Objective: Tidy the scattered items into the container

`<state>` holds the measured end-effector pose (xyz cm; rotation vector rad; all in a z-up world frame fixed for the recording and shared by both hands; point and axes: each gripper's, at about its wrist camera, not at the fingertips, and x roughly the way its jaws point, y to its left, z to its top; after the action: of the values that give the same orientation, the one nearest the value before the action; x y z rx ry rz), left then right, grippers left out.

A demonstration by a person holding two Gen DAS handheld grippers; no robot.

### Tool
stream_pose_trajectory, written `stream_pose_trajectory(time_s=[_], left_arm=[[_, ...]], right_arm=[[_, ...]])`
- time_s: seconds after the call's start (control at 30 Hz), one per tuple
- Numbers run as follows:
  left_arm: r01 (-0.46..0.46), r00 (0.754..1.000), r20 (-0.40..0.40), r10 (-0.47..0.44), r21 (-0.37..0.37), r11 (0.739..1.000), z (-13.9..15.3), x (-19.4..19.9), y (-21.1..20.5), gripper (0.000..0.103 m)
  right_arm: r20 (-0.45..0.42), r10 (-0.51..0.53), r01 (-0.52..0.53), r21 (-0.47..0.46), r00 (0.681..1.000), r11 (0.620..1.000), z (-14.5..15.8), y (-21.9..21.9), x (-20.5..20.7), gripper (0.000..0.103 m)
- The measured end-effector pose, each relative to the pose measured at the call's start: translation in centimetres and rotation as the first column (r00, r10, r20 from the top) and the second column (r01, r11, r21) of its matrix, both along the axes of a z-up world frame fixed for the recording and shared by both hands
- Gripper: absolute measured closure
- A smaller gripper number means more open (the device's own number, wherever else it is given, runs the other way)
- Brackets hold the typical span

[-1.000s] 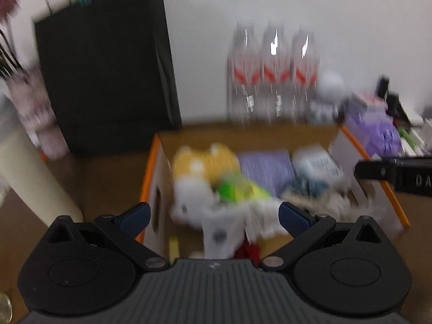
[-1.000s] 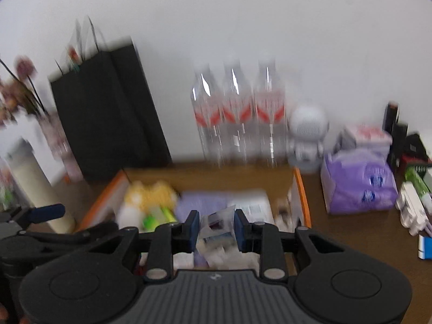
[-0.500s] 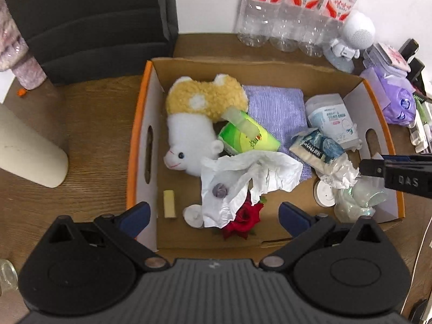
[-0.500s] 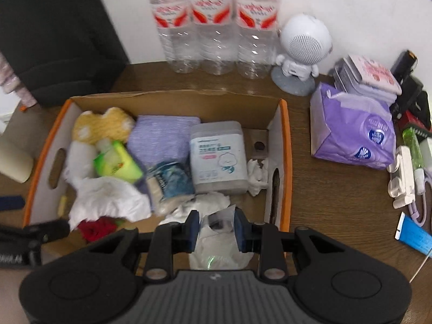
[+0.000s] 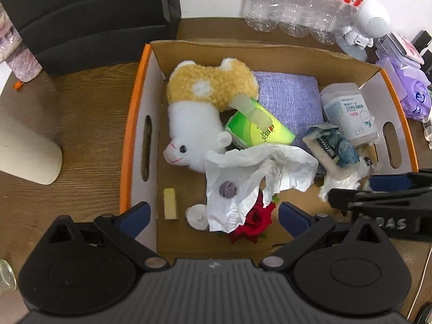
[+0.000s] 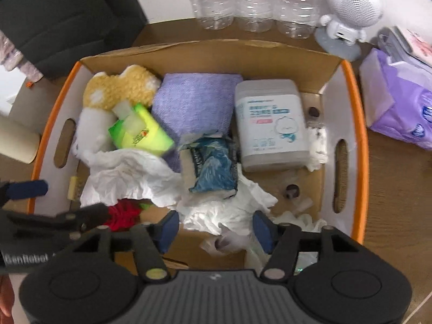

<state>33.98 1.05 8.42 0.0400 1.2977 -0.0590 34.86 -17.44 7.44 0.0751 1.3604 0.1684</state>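
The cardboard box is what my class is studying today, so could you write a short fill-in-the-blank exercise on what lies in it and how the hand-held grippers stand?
1. The green packet leans against the plush toy's ____ and yellow body.
2. The folded towel at the back of the cardboard box is ____.
3. The right hand-held gripper hangs over the box with its jaws ____.
4. The red rose lies partly under crumpled white ____.

Missing words: white; purple; open; paper
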Motion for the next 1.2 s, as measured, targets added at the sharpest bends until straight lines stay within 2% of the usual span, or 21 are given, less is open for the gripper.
stream_pose_trajectory(time_s=[0.13, 0.3, 0.37, 0.4, 0.5, 0.57, 0.6, 0.67, 0.73, 0.77, 0.87, 0.93, 0.97, 1.03, 1.1, 1.2], left_arm=[[-0.021, 0.999, 0.049, 0.021, -0.014, 1.000, 3.4, -0.9, 0.2, 0.000], [-0.003, 0.990, 0.143, 0.004, -0.004, 1.000, 9.9, -3.2, -0.5, 0.000], [0.000, 0.983, 0.184, 0.004, -0.018, 1.000, 12.3, -4.3, -0.7, 0.000], [0.000, 0.980, 0.197, 0.004, -0.021, 1.000, 13.1, -4.9, -0.9, 0.000], [0.000, 0.971, 0.240, 0.002, -0.007, 1.000, 14.2, -6.5, -1.6, 0.000], [-0.001, 0.952, 0.308, 0.003, -0.007, 1.000, 14.3, -7.7, -1.9, 0.000], [-0.004, 0.934, 0.356, 0.009, -0.014, 1.000, 14.1, -8.6, -2.0, 0.000], [-0.006, 0.882, 0.472, 0.018, -0.026, 1.000, 13.2, -10.6, -2.0, 0.000], [-0.005, 0.796, 0.605, 0.008, -0.007, 1.000, 12.0, -12.8, -2.1, 0.000], [0.000, 0.743, 0.669, -0.005, 0.008, 1.000, 11.1, -14.1, -2.3, 0.000], [0.031, 0.608, 0.791, -0.072, 0.067, 0.997, 8.3, -17.4, -3.2, 0.000], [0.027, 0.542, 0.838, -0.064, 0.060, 0.998, 6.5, -19.3, -3.3, 0.000], [0.029, 0.519, 0.854, -0.047, 0.038, 0.999, 5.5, -20.2, -3.2, 0.000], [0.023, 0.501, 0.866, -0.015, 0.004, 1.000, 3.8, -21.4, -3.1, 0.000], [0.016, 0.494, 0.869, -0.001, -0.008, 1.000, 2.5, -22.2, -3.0, 0.000], [0.028, 0.509, 0.861, 0.005, -0.022, 0.999, 1.3, -23.0, -2.8, 0.000]], right_arm=[[0.029, -0.033, 0.033, -0.016, 0.999, 0.999, 3.5, -0.9, -1.3, 0.032], [0.108, -0.039, 0.043, -0.042, 0.993, 0.998, 10.4, -1.6, -3.5, 0.030], [0.162, -0.046, 0.052, -0.032, 0.986, 0.998, 13.4, -2.0, -4.3, 0.021], [0.185, -0.052, 0.056, -0.019, 0.981, 0.998, 14.6, -2.2, -5.0, 0.019], [0.201, -0.048, 0.053, -0.019, 0.978, 0.998, 15.3, -2.3, -5.8, 0.019], [0.224, -0.051, 0.055, -0.015, 0.973, 0.998, 15.0, -2.4, -6.6, 0.019], [0.261, -0.055, 0.058, -0.002, 0.964, 0.998, 15.0, -2.5, -7.2, 0.019], [0.351, -0.084, 0.073, 0.046, 0.933, 0.996, 14.3, -3.1, -8.8, 0.018], [0.444, -0.093, 0.072, 0.063, 0.891, 0.995, 13.1, -3.2, -10.6, 0.018], [0.498, -0.088, 0.067, 0.059, 0.862, 0.996, 12.4, -3.1, -11.6, 0.018], [0.634, -0.076, 0.059, 0.048, 0.769, 0.997, 9.5, -2.9, -14.5, 0.018], [0.709, -0.089, 0.056, 0.070, 0.700, 0.996, 7.4, -3.0, -16.5, 0.018], [0.735, -0.101, 0.055, 0.088, 0.670, 0.995, 6.4, -3.2, -17.3, 0.018], [0.771, -0.133, 0.055, 0.127, 0.623, 0.990, 4.5, -3.6, -18.9, 0.018], [0.790, -0.148, 0.067, 0.136, 0.596, 0.989, 2.8, -3.7, -20.2, 0.018], [0.799, -0.139, 0.072, 0.120, 0.584, 0.990, 1.1, -3.4, -21.4, 0.018]])
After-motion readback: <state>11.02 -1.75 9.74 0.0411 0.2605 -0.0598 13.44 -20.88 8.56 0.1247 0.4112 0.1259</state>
